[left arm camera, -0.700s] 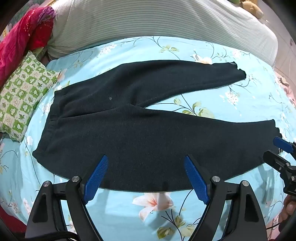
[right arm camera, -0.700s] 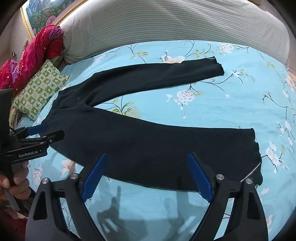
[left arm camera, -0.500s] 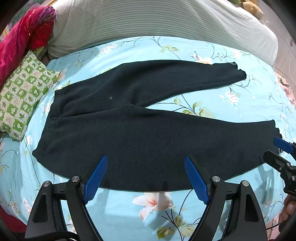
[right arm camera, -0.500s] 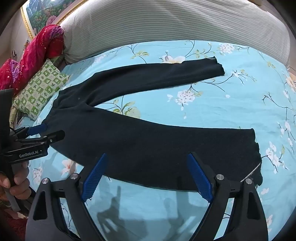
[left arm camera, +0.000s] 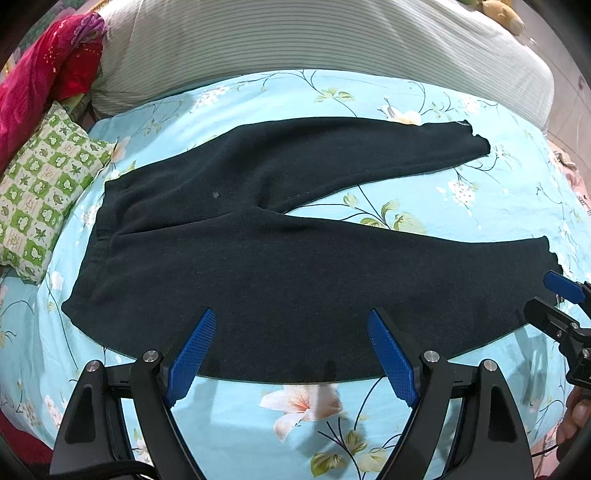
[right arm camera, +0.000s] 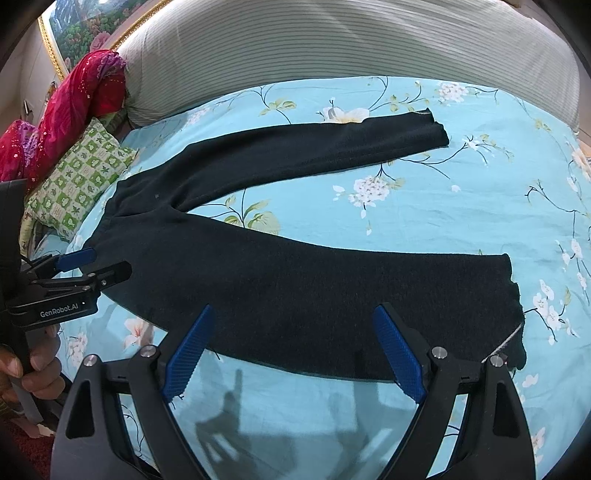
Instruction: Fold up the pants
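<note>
pants [left arm camera: 295,266] flat, near hem beside right gripper [right arm camera: 291,347]

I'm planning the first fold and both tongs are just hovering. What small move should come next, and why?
Probably lower both open tongs, left and right, onto the near leg's front edge. The pants lie flat and unfolded on the sheet, legs spread in a V, and neither tongs touches cloth yet, so that edge must be gripped before it can be folded over the far leg.

Home bedroom, floral bedsheet [left arm camera: 480,206], striped bolster [left arm camera: 295,40], checked pillow [left arm camera: 40,192], framed painting [right arm camera: 85,22]
</note>
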`<state>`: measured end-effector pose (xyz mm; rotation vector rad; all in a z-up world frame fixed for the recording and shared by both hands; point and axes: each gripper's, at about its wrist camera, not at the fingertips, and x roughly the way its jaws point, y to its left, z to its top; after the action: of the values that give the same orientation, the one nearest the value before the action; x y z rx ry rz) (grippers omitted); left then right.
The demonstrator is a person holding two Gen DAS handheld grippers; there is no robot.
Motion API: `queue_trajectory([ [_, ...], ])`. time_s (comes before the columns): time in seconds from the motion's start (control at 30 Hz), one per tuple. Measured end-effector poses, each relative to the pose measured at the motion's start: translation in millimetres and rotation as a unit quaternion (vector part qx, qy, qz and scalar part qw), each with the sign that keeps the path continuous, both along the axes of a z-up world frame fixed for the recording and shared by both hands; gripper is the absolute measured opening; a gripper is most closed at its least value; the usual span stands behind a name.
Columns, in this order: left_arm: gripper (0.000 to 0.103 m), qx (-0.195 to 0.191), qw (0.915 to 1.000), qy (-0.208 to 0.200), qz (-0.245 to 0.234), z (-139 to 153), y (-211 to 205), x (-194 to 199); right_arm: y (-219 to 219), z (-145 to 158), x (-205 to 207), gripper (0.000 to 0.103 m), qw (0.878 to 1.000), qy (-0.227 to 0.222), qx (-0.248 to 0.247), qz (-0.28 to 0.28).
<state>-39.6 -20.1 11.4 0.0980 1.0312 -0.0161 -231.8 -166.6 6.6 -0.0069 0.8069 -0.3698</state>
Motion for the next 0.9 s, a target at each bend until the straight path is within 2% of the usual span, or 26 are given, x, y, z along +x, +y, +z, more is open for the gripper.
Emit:
queue_trajectory([
  [0.57,0.085,-0.001,0.9999,0.011,-0.002,-6,0,9,1,-5,5,0.088,1.000,0.004,0.005,-0.008],
  [0.9,0.085,-0.005,0.9998,0.022,-0.002,-11,3,17,-4,-4,8,0.088,0.999,-0.032,0.028,0.001],
])
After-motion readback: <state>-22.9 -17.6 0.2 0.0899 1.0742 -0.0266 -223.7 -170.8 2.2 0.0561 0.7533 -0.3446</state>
